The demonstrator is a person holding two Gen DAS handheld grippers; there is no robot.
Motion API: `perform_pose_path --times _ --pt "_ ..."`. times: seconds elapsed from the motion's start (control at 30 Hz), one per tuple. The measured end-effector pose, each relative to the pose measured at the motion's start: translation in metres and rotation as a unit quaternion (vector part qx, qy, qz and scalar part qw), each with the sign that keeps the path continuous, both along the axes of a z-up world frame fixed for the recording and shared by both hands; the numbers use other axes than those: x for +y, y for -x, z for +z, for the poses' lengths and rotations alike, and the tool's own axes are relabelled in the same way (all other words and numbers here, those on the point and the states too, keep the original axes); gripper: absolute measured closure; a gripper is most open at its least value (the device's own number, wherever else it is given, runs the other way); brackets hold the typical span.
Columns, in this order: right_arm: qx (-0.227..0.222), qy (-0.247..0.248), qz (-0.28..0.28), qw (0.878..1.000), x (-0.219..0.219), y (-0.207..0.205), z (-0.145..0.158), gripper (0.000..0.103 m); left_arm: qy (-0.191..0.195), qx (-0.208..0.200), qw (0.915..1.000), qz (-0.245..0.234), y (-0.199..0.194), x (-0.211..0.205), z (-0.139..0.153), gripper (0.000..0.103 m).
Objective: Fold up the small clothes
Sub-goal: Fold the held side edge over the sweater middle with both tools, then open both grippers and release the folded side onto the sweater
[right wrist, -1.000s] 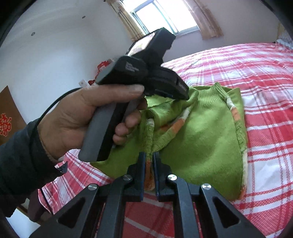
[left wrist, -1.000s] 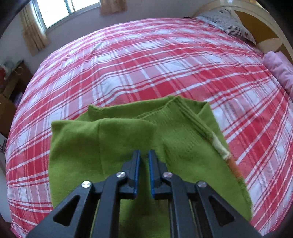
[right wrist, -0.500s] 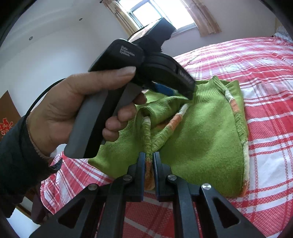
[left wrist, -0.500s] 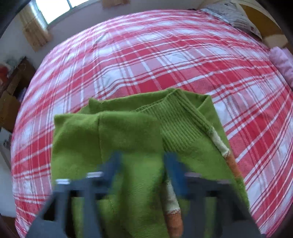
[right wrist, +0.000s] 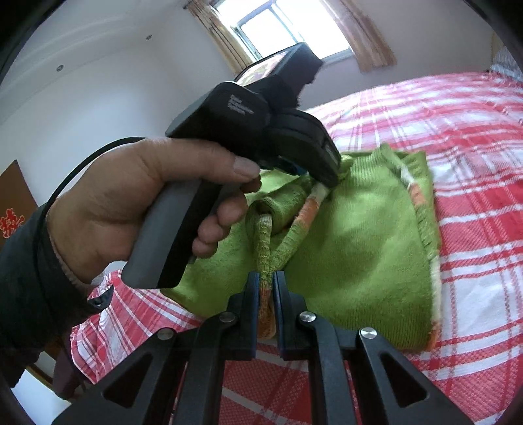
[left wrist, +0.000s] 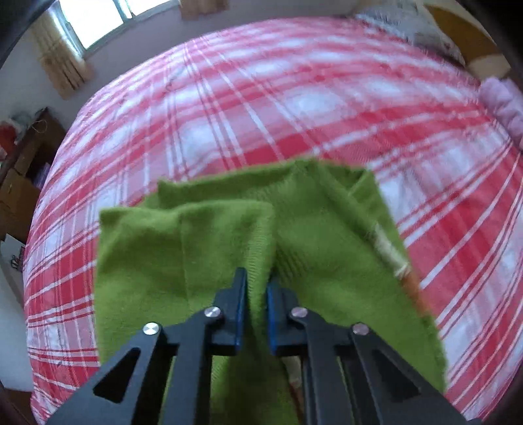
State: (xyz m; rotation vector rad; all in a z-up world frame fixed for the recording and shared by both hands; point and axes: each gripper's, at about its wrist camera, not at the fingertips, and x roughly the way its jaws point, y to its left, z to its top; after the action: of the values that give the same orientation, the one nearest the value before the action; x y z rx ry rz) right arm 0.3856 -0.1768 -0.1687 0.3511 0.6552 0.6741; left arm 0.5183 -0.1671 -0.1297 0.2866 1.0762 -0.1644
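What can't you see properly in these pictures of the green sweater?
- Left wrist view: the sweater is blurred, and its near edge is hidden behind the left gripper.
- Right wrist view: the hand hides the sweater's left part.
- Right gripper: its jaws cover the pinched striped cuff.

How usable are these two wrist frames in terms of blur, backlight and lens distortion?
Left wrist view: motion blur smears the plaid bedspread and green sweater; the left gripper stays sharp. Right wrist view: crisp on the hand and right gripper, but the window is blown out. Both show strong fisheye bowing and dark corners.
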Motion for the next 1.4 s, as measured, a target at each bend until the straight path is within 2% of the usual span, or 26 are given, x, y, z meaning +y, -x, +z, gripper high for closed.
perform_pose_path --times 0.17,0.27,0.4,0.57,0.63,0.77,0.83,0.87,0.93,1.0,1.07,1.13,1.17,1.2,1.23,1.27,1.33,1.37,1.4 --pt "-0.011 -0.032 -0.028 0.999 -0.026 0.003 0.011 0.095 0.064 -0.022 0.9977 0.002 0.000 0.001 0.034 0.092" --pt "-0.011 -0.045 -0.048 0.998 -0.045 0.001 0.014 0.095 0.092 -0.023 0.9955 0.000 -0.003 -0.006 0.039 0.092" --pt "-0.006 -0.049 -0.067 0.997 -0.059 0.002 0.010 0.095 0.117 -0.010 0.9931 -0.004 -0.009 -0.020 0.031 0.092" --pt "0.015 -0.052 -0.085 0.995 -0.070 0.006 -0.006 0.095 0.126 0.004 0.9919 -0.013 -0.009 -0.037 0.013 0.092" --pt "0.015 -0.055 -0.089 0.994 -0.074 0.008 -0.002 0.095 0.129 0.006 0.9915 -0.019 -0.009 -0.044 0.008 0.092" --pt "0.024 -0.052 -0.099 0.993 -0.077 0.010 -0.007 0.095 0.126 0.000 0.9915 -0.032 -0.005 -0.051 0.005 0.090" --pt "0.031 -0.057 -0.101 0.993 -0.082 0.010 -0.011 0.095 0.150 -0.004 0.9873 -0.053 0.002 -0.052 0.012 0.090" --pt "0.035 -0.058 -0.103 0.992 -0.083 0.010 -0.013 0.095 0.158 -0.011 0.9856 -0.060 0.007 -0.050 0.018 0.084" --pt "0.037 -0.055 -0.103 0.992 -0.084 0.010 -0.014 0.095 0.166 -0.033 0.9828 -0.075 0.019 -0.044 0.031 0.063" --pt "0.041 -0.052 -0.102 0.993 -0.083 0.012 -0.016 0.095 0.150 -0.081 0.9825 -0.076 0.039 -0.029 0.045 0.031" --pt "0.048 -0.062 -0.109 0.991 -0.087 0.010 -0.019 0.095 0.125 -0.124 0.9822 -0.066 0.058 -0.009 0.050 0.022" --pt "0.058 -0.084 -0.110 0.989 -0.094 0.010 -0.022 0.094 0.107 -0.146 0.9817 -0.059 0.071 0.013 0.049 0.021" --pt "0.066 -0.096 -0.123 0.986 -0.100 0.010 -0.024 0.084 0.095 -0.154 0.9823 -0.049 0.076 0.024 0.046 0.021" --pt "0.070 -0.104 -0.132 0.983 -0.104 0.010 -0.025 0.054 0.085 -0.167 0.9816 -0.035 0.086 0.042 0.043 0.021" --pt "0.068 -0.116 -0.137 0.981 -0.108 0.012 -0.026 0.040 0.080 -0.174 0.9812 -0.026 0.092 0.055 0.039 0.021" --pt "0.054 -0.130 -0.149 0.979 -0.113 0.016 -0.023 0.032 0.076 -0.177 0.9810 -0.019 0.097 0.063 0.037 0.020" --pt "0.019 -0.135 -0.161 0.978 -0.117 0.023 -0.012 0.032 0.074 -0.183 0.9804 0.002 0.110 0.087 0.028 0.013" --pt "0.010 -0.128 -0.161 0.979 -0.115 0.022 -0.005 0.032 0.075 -0.181 0.9806 0.012 0.114 0.096 0.023 0.006" --pt "0.009 -0.114 -0.161 0.980 -0.111 0.019 0.000 0.033 0.077 -0.177 0.9810 0.021 0.117 0.104 0.017 0.005"
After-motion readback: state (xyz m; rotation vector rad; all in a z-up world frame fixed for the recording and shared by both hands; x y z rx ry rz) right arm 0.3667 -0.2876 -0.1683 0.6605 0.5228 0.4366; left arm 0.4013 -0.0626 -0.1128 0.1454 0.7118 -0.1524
